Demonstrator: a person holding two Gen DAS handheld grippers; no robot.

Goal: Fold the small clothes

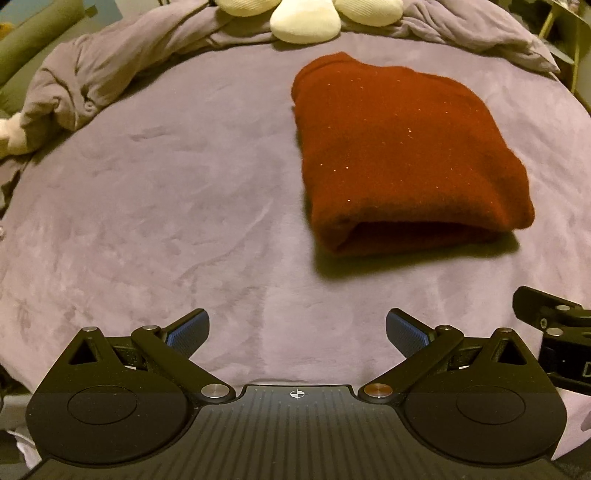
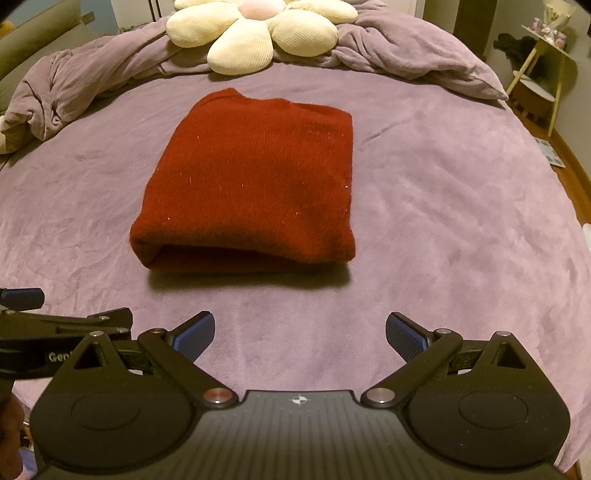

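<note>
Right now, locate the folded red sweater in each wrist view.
Left wrist view: folded red sweater lies right of centre on the purple bedspread.
Right wrist view: sweater lies near centre, slightly left.
Shared landmark: cream flower cushion beyond its far edge.

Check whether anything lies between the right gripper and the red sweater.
Nothing visible does. Only bare purple bedspread lies between the open right gripper and the folded red sweater; the flower pillow sits beyond it.

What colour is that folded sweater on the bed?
Dark red sweater with tiny glittery flecks; clearest in the right wrist view.
</note>
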